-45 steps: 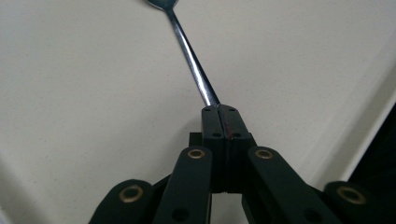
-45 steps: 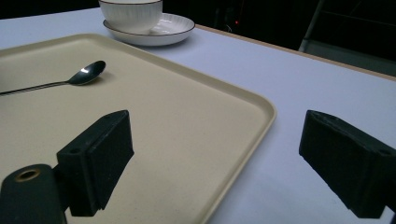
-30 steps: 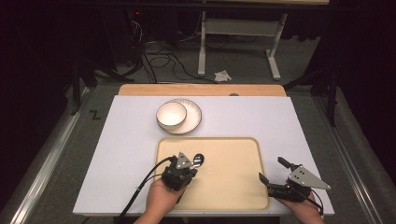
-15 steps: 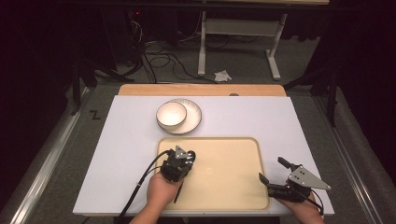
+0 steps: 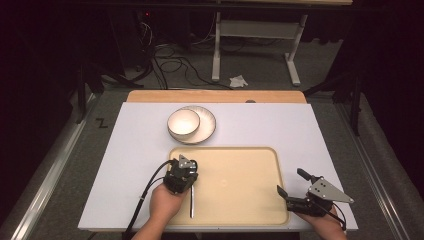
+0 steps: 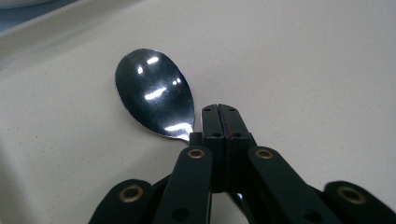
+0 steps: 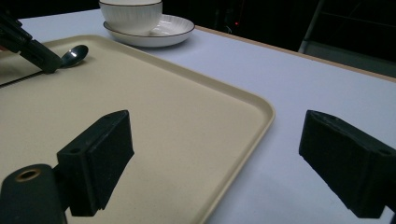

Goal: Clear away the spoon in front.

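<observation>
A steel spoon [image 6: 154, 95] lies flat on the beige tray [image 5: 235, 185], bowl pointing away from the person and handle [image 5: 191, 204] running back under the left hand. My left gripper [image 5: 181, 172] is over the tray's left part, jaws shut tight together. In the left gripper view its tips [image 6: 222, 116] rest at the spoon's neck, just right of the bowl, with nothing visible between them. The right gripper view shows the same contact at the spoon [image 7: 74, 55]. My right gripper [image 5: 290, 181] stands open and empty over the tray's right rim [image 7: 261, 105].
A white bowl [image 5: 183, 122] sits on a white plate [image 5: 206, 125] beyond the tray's far left corner. The white tabletop [image 5: 300, 130] ends at a wooden strip [image 5: 215, 96]. Cables and a table frame [image 5: 250, 30] stand on the floor behind.
My left gripper has slid a little left and away along the tray, still shut, and the spoon's handle now shows below the hand. The right gripper has not moved.
</observation>
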A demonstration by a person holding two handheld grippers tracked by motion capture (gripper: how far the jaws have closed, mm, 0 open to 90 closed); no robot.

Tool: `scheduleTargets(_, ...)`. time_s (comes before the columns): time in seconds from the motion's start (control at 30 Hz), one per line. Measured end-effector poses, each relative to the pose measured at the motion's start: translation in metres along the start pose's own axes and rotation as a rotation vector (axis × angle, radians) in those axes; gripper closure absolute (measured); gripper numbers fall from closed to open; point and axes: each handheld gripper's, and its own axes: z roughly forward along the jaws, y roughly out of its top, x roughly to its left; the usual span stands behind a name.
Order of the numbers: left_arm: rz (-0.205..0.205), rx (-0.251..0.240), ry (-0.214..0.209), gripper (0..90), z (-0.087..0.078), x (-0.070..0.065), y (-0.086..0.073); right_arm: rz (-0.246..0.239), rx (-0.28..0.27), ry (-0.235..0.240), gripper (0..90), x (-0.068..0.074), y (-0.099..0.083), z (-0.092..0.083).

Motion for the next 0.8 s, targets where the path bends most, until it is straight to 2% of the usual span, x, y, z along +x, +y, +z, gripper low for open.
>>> scheduleTargets(0.07,0.0,-0.001,-0.004,90.0,0.0,0.0,0.0,-0.003,-0.001,0.001,10.6,0.0,0.0,0.0)
scheduleTargets(0.13,0.013,-0.031,-0.032,89.8,-0.001,0.0,0.0,-0.003,-0.002,0.002,10.6,0.0,0.0,0.0)
scheduleTargets(0.17,0.017,-0.04,-0.033,89.3,-0.003,-0.001,0.0,-0.003,-0.003,0.002,10.6,0.0,0.0,0.0)
scheduleTargets(0.23,0.002,-0.068,-0.032,77.5,-0.006,-0.001,0.0,-0.004,-0.002,0.003,10.5,0.0,0.0,0.0)
scheduleTargets(0.3,-0.004,-0.091,-0.023,69.5,-0.01,0.0,0.0,-0.001,0.0,0.002,10.1,0.0,0.0,0.0)
scheduleTargets(0.47,0.025,-0.153,0.005,47.0,-0.021,0.005,-0.002,-0.006,-0.007,0.003,7.4,0.0,0.0,-0.001)
scheduleTargets(0.53,0.034,-0.178,0.03,39.8,-0.026,0.007,-0.005,-0.001,-0.013,0.002,6.5,0.0,0.0,-0.001)
scheduleTargets(0.6,0.029,-0.212,0.035,30.2,-0.032,0.009,-0.008,0.003,-0.014,0.0,4.1,0.0,0.001,-0.002)
scheduleTargets(0.7,0.031,-0.208,0.07,10.2,-0.04,0.015,-0.013,0.006,-0.014,-0.004,0.4,0.0,0.001,-0.002)
scheduleTargets(0.77,0.029,-0.21,0.079,2.0,-0.046,0.018,-0.018,0.007,-0.015,-0.011,0.4,0.0,0.002,-0.002)
scheduleTargets(0.8,0.03,-0.216,0.07,0.0,-0.051,0.022,-0.021,0.007,-0.018,-0.009,0.4,0.0,0.002,-0.002)
